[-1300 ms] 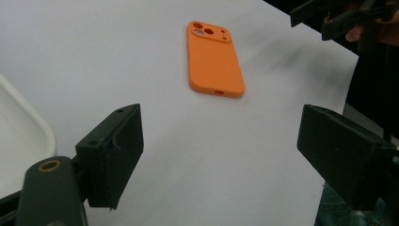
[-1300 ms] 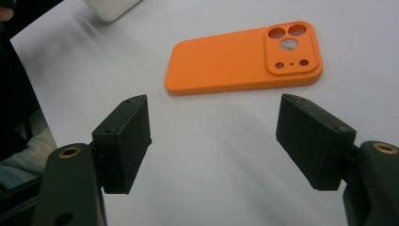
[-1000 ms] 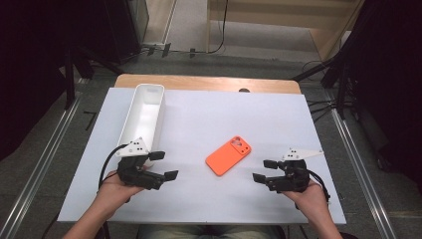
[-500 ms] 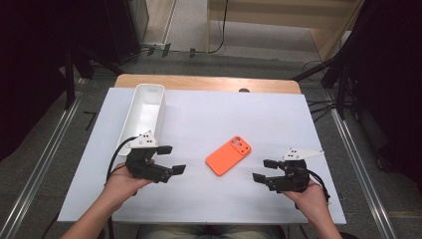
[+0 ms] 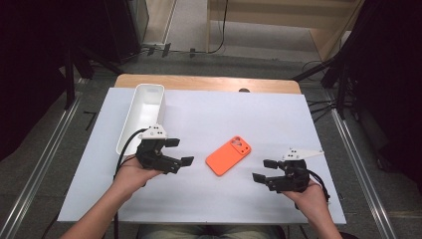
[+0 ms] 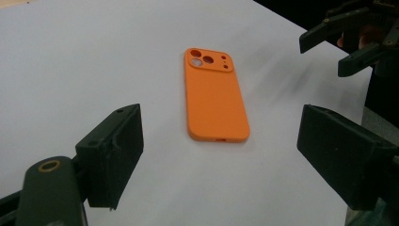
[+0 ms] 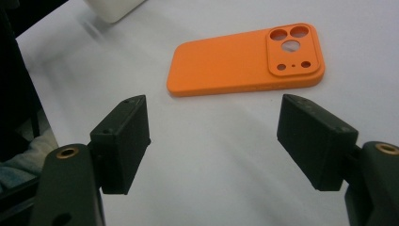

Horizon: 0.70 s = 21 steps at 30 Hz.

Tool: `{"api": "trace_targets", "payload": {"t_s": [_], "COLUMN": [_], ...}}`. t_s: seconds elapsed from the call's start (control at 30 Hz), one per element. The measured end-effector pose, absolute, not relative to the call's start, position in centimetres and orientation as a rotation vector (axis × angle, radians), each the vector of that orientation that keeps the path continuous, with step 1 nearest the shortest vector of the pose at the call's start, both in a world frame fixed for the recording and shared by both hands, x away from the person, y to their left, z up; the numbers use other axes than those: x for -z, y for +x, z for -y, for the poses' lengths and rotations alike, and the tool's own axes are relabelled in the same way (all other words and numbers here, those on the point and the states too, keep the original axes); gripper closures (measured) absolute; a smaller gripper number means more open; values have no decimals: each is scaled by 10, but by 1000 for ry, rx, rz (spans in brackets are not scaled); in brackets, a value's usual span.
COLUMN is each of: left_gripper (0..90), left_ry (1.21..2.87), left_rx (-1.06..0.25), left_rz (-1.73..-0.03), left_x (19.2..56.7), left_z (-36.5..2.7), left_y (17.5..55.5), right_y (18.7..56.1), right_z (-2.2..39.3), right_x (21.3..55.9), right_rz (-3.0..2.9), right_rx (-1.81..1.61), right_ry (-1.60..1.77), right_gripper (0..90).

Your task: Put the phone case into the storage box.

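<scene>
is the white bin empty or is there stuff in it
Empty: the high view looks into the white bin and shows only its bare white inside.

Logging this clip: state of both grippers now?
Left gripper: open, holding nothing.
Right gripper: open, holding nothing.

— What is seen on the white sheet?
— A flat orange phone case with rounded corners (image 5: 229, 155) is laid camera-cutout side up, angled diagonally, near the middle of the table.
— And its cutouts?
— Three round holes and smaller ones are shown in a raised corner panel; the case lies untouched.
</scene>
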<state>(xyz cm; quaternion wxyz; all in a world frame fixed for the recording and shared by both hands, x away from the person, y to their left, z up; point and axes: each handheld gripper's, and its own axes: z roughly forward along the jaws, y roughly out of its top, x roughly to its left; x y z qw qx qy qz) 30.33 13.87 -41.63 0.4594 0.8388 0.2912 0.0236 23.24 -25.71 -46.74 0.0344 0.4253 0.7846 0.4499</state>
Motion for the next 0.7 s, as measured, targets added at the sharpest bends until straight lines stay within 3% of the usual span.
{"api": "trace_targets", "payload": {"t_s": [0.7], "left_gripper": [147], "left_ry": [2075], "left_rx": [-40], "left_rz": [-749], "left_x": [418], "left_z": [-110], "left_y": [326], "right_y": [233], "right_z": [255], "right_x": [469], "right_rz": [-2429], "right_rx": [-1377], "right_ry": [1305], "right_gripper": [248]}}
